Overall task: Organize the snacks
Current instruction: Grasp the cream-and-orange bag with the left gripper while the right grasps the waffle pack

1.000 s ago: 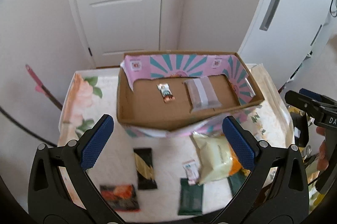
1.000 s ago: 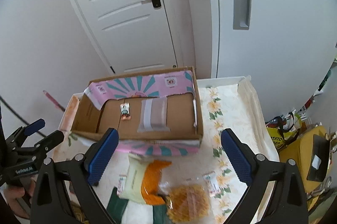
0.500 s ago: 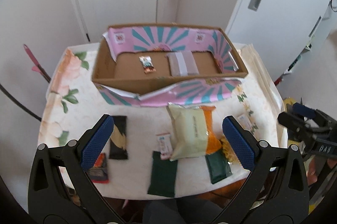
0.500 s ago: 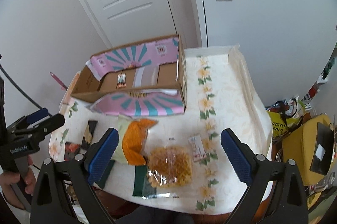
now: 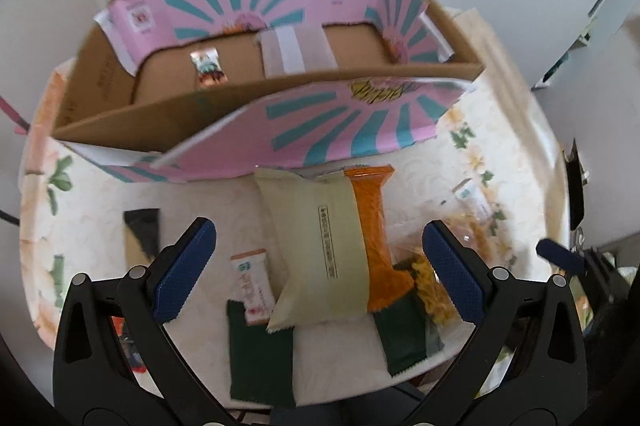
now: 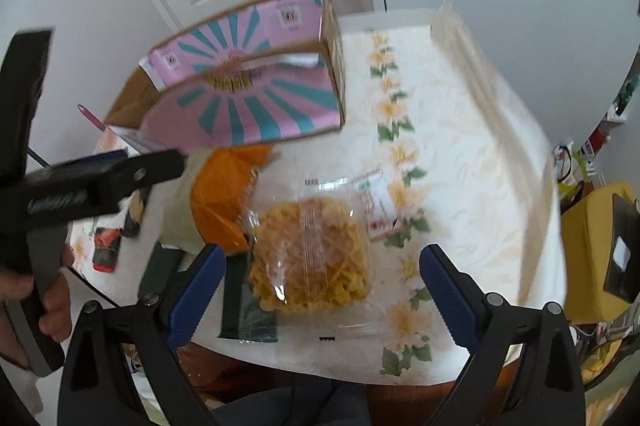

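Both grippers have dropped closer to my floral tablecloth (image 6: pixel 472 130): left gripper (image 5: pixel 320 266) gapes over the glossy cream-and-orange pouch (image 5: pixel 324 250); right gripper (image 6: pixel 320 286), released, straddles the crinkly clear bag (image 6: pixel 312 250) before the cardboard box (image 5: pixel 120 122).

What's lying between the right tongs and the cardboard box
In the right wrist view, the clear bag of yellow snacks and the orange-and-cream packet lie between the open right tongs and the cardboard box.
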A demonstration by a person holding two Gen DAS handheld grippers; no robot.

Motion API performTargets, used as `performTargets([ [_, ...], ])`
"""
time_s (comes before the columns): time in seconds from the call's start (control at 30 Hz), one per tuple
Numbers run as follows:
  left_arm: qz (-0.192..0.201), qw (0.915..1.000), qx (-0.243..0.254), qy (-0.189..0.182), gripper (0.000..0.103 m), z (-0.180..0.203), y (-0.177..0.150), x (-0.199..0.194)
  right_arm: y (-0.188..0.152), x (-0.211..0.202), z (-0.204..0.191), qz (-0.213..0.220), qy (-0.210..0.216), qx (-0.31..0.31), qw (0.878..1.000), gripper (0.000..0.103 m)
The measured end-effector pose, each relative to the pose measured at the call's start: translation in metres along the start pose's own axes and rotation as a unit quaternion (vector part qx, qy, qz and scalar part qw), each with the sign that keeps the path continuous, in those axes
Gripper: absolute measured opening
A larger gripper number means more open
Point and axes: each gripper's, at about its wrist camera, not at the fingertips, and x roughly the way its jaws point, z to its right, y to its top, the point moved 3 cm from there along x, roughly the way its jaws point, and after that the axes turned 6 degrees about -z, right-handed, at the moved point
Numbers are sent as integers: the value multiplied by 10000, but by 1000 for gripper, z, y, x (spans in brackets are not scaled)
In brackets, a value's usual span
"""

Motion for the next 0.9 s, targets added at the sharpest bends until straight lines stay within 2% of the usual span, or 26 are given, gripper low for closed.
performTargets([
  [0.37,-372,9992,158,-46,102,0,8,46,-10,41,-9,-128,72,-70,9999,97],
  [0.53,-415,9989,183,-130,102,2,10,58,-7,46,-11,-30,82,-192,9998,97],
  [0.6,-393,9989,179,-187,98,3,12,60,-7,49,-12,-29,54,-252,9997,96],
  [0.67,-416,9987,184,-213,86,2,14,62,-5,51,-14,-23,27,-290,9996,94],
  [0.9,-395,9988,225,-193,73,-1,17,65,-2,54,-16,17,-5,-418,9991,78],
])
